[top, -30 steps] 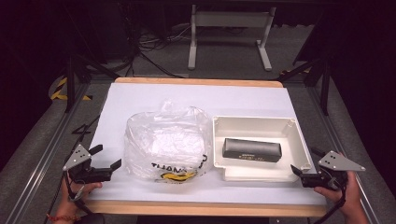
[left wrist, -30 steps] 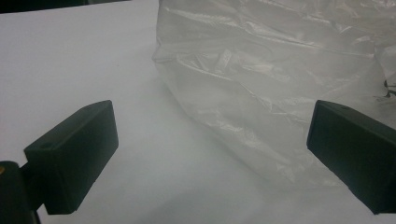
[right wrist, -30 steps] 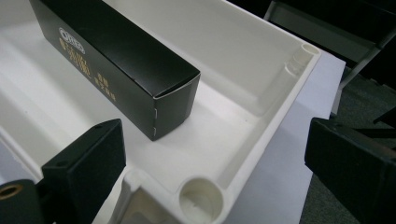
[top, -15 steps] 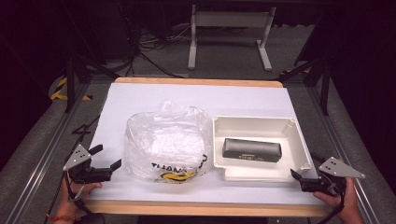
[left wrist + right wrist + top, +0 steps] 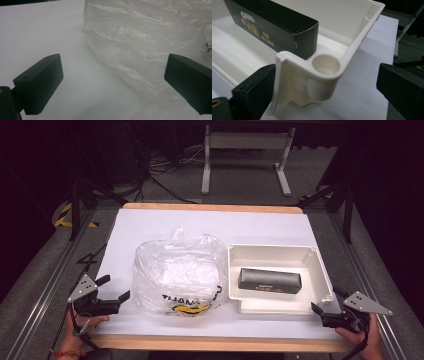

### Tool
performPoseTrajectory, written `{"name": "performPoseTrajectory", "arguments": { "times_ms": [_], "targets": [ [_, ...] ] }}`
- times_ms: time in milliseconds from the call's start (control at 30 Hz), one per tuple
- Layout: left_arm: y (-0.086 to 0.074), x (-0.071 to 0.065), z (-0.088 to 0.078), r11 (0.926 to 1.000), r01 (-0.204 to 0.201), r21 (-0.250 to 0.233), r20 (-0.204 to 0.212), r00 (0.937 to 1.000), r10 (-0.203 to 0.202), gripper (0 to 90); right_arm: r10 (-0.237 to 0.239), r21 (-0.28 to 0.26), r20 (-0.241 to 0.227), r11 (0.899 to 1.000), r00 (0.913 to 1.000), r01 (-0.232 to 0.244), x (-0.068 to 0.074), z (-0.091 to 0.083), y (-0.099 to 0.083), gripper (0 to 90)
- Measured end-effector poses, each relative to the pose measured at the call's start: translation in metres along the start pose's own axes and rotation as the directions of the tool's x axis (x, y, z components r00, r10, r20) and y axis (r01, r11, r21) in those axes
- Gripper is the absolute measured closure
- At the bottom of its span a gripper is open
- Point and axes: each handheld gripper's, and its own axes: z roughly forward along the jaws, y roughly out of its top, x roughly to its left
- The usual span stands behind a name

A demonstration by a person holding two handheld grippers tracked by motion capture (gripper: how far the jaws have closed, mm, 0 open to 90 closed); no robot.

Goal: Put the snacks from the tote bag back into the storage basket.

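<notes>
- Plastic bag (image 5: 176, 274) and the black box (image 5: 270, 280) look like the things this work turns on; neither is held, so I judge the step to be the approach, before any grasp.
- Left gripper (image 5: 112, 294) sits at the table's near left edge, jaws wide apart and empty, aimed at the bag's left flank just beside it.
- Right gripper (image 5: 320, 312) sits at the near right, jaws also spread and empty, straddling the near right corner of the white tray (image 5: 320, 270) without clamping it.
- Next move, I judge, calls for the left jaws to pinch a fold of the film while the right steadies the tray or reaches in for the box.
- Bag: clear, crinkled, puffed up, with black and yellow print near its front, lying mid-table and touching the tray's left wall.
- Box: long, black with gold lettering, lying flat inside the tray.
</notes>
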Motion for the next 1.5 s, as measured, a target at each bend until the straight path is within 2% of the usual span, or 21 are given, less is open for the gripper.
{"name": "performPoseTrajectory", "arguments": {
  "times_ms": [133,233,400,500,800,933,1033,1500],
  "targets": [
    [0.000,0.000,0.000,1.0000,-0.003,0.004,0.003,1.0000,0.003,2.9,0.004,-0.039,0.009,0.999,1.0000,-0.004,0.000,-0.003,-0.002,4.0],
    [0.000,0.000,0.001,1.0000,-0.004,0.005,0.007,1.0000,0.004,3.0,0.013,-0.048,0.004,0.999,0.9999,-0.013,-0.001,-0.004,-0.004,3.6],
    [0.000,0.000,0.001,0.9999,-0.006,0.010,0.005,1.0000,0.006,3.1,0.000,-0.067,0.025,0.998,0.9997,0.002,0.001,-0.006,-0.007,3.2],
    [0.000,0.000,0.001,0.9999,-0.010,0.009,0.006,0.9999,0.010,3.2,0.009,-0.087,0.013,0.996,0.9999,-0.008,0.000,-0.007,-0.008,3.2],
    [0.000,-0.001,0.001,0.9998,-0.020,0.007,0.009,0.9998,0.020,3.2,0.010,-0.098,0.014,0.995,0.9999,-0.009,0.000,-0.008,-0.009,3.2],
    [0.000,-0.002,0.001,0.9998,-0.021,0.005,0.008,0.9997,0.021,3.2,0.007,-0.133,0.016,0.991,0.9999,-0.005,0.000,-0.010,-0.011,3.2],
    [0.000,-0.002,0.001,0.9997,-0.023,0.007,0.011,0.9997,0.023,3.2,0.009,-0.132,0.027,0.991,0.9996,-0.005,0.001,-0.011,-0.011,3.2],
    [0.001,-0.002,0.002,0.9996,-0.021,0.018,0.004,0.9998,0.021,3.2,-0.006,-0.152,0.008,0.988,1.0000,0.007,0.001,-0.012,-0.012,3.3]
  ]
}}
